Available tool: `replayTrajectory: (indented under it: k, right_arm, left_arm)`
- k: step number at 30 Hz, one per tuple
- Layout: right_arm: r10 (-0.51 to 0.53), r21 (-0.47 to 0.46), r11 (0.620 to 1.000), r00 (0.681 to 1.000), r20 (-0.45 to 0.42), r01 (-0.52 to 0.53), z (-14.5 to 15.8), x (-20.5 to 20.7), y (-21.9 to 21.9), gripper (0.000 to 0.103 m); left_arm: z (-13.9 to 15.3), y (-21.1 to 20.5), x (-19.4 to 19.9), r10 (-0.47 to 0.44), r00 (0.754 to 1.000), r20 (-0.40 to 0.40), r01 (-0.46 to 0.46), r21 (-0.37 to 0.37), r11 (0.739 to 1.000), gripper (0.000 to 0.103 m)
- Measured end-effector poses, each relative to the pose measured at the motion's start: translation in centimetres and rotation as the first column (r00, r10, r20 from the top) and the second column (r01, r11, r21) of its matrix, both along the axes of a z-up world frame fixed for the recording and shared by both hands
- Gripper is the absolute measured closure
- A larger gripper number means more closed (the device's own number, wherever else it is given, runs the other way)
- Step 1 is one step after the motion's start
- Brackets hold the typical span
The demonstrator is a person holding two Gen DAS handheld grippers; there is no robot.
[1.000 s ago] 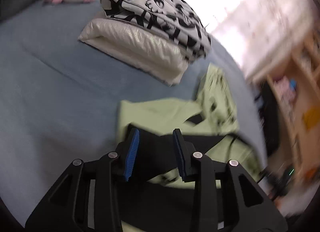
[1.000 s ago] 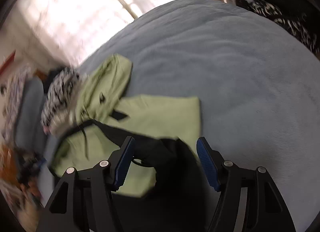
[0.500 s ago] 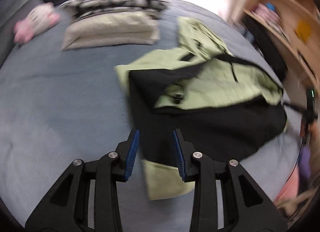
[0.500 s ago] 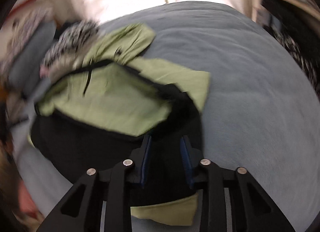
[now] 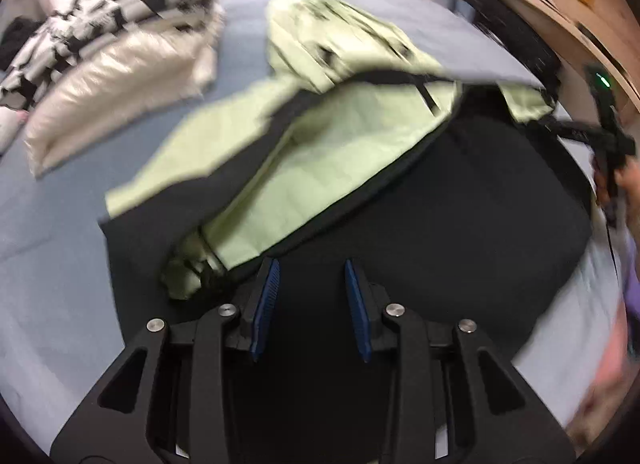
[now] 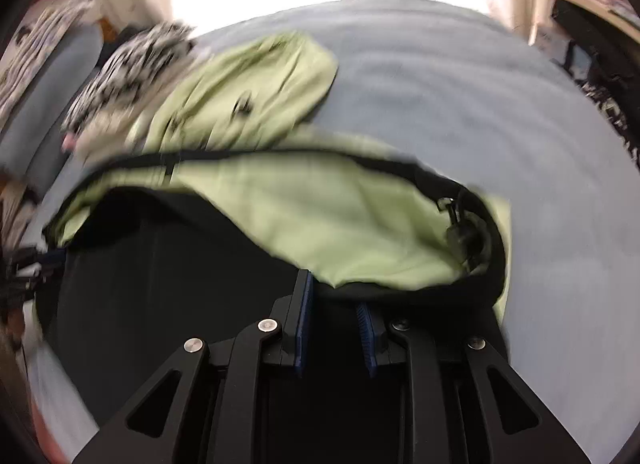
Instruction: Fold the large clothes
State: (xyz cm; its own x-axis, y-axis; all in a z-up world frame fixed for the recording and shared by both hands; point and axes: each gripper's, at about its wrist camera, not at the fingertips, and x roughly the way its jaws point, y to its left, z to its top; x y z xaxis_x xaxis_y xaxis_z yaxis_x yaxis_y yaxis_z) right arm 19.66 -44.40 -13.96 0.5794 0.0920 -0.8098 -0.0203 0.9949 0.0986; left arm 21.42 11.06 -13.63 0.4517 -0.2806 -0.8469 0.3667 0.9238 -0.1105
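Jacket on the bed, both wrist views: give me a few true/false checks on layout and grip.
1. The jacket is light green with a black lining. True.
2. It lies on a red bedspread. False: the bedspread is blue-grey.
3. The right gripper pinches black fabric at the jacket's near edge. True.
4. Folded clothes lie on top of the jacket. False: they sit apart, beyond it.
5. The left gripper holds a plush toy. False: black jacket fabric lies between its fingers.

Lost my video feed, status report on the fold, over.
Left gripper and right gripper both clamped on the black-and-green jacket's dark fabric. Jacket partly folded on the bed. Folded clothes pile clear behind.
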Motion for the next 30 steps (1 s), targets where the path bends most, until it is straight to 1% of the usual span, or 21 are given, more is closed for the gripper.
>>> replayTrajectory:
  k: [1,2,4,5,7,8,9,11,12,13,14,15,16,17,19,20,22,24,27,30]
  right_arm:
    - [-0.039,0.004,0.999,0.999,0.028,0.039,0.7,1.0,-0.4,0.08]
    - [-0.075,0.01,0.997,0.996,0.044,0.074,1.2,1.7,-0.8,0.08]
    - [-0.119,0.046,0.992,0.991,0.055,0.117,2.0,2.6,-1.8,0.08]
    - [-0.132,0.073,0.989,0.989,0.06,0.127,2.5,2.8,-2.5,0.08]
    - [-0.133,0.101,0.987,0.989,0.07,0.125,3.5,2.6,-3.7,0.08]
    - [-0.133,0.108,0.986,0.988,0.077,0.124,3.9,2.2,-4.5,0.078]
    - [-0.137,0.113,0.985,0.987,0.082,0.127,4.2,2.0,-4.8,0.074]
    - [-0.165,0.135,0.979,0.981,0.099,0.151,4.8,0.9,-6.7,0.053]
    - [-0.189,0.16,0.972,0.976,0.112,0.17,5.0,0.0,-8.0,0.047]
    - [-0.206,0.178,0.967,0.971,0.121,0.183,5.1,-0.7,-9.0,0.037]
    - [-0.227,0.202,0.959,0.965,0.132,0.198,5.1,-1.5,-10.4,0.033]
    - [-0.243,0.233,0.95,0.961,0.134,0.208,4.6,-2.2,-11.5,0.033]
    - [-0.247,0.258,0.943,0.961,0.125,0.209,4.2,-2.5,-12.3,0.033]
    - [-0.25,0.275,0.938,0.962,0.112,0.211,3.7,-2.9,-13.1,0.033]
    - [-0.253,0.296,0.93,0.964,0.083,0.219,2.4,-2.9,-14.0,0.033]
    - [-0.249,0.299,0.929,0.966,0.075,0.216,1.9,-2.7,-14.0,0.033]
    - [-0.231,0.293,0.934,0.971,0.063,0.203,0.7,-1.8,-13.3,0.033]
    - [-0.208,0.274,0.943,0.977,0.048,0.187,-0.3,-0.8,-12.3,0.033]
    - [-0.192,0.229,0.956,0.981,0.013,0.184,-2.0,1.0,-10.8,0.033]
    - [-0.178,0.203,0.964,0.984,0.005,0.173,-3.1,1.8,-9.8,0.034]
  left_arm:
    - [0.3,0.1,1.0,0.04,0.999,0.013,-0.04,-0.005,0.999,0.073]
    - [0.7,0.5,2.2,0.104,0.994,0.031,-0.103,-0.012,0.995,0.073]
    - [1.4,1.5,4.0,0.219,0.974,0.063,-0.219,-0.02,0.976,0.073]
    - [1.7,2.3,4.7,0.273,0.96,0.067,-0.27,-0.04,0.962,0.073]
    - [2.3,3.8,5.4,0.334,0.941,0.061,-0.329,-0.081,0.941,0.073]
    - [2.5,4.6,5.4,0.346,0.936,0.06,-0.34,-0.097,0.936,0.073]
    - [2.6,5.4,5.3,0.344,0.937,0.057,-0.336,-0.11,0.935,0.073]
    - [2.6,7.0,5.3,0.337,0.94,0.05,-0.328,-0.132,0.935,0.073]
    - [2.7,7.9,5.1,0.337,0.941,0.045,-0.327,-0.151,0.933,0.073]
    - [2.8,8.7,5.7,0.34,0.94,0.03,-0.329,-0.193,0.925,0.073]
    - [2.9,9.6,5.7,0.35,0.936,0.019,-0.337,-0.229,0.913,0.073]
    - [3.0,10.2,5.7,0.374,0.927,0.016,-0.358,-0.252,0.899,0.072]
    - [3.3,11.0,5.6,0.403,0.915,0.015,-0.384,-0.27,0.883,0.069]
    - [3.6,12.2,5.3,0.424,0.905,0.005,-0.4,-0.323,0.858,0.065]
    - [3.7,13.3,5.3,0.428,0.904,-0.016,-0.402,-0.379,0.834,0.06]
    - [3.7,13.7,5.2,0.428,0.904,-0.016,-0.402,-0.375,0.835,0.059]
    - [3.4,13.6,5.3,0.42,0.908,-0.008,-0.399,-0.33,0.856,0.059]
    - [2.4,13.4,5.8,0.409,0.912,-0.027,-0.4,-0.282,0.872,0.059]
    - [0.8,12.7,7.0,0.402,0.914,-0.055,-0.402,-0.246,0.882,0.059]
    - [-0.8,11.8,8.2,0.381,0.922,-0.073,-0.388,-0.211,0.897,0.059]
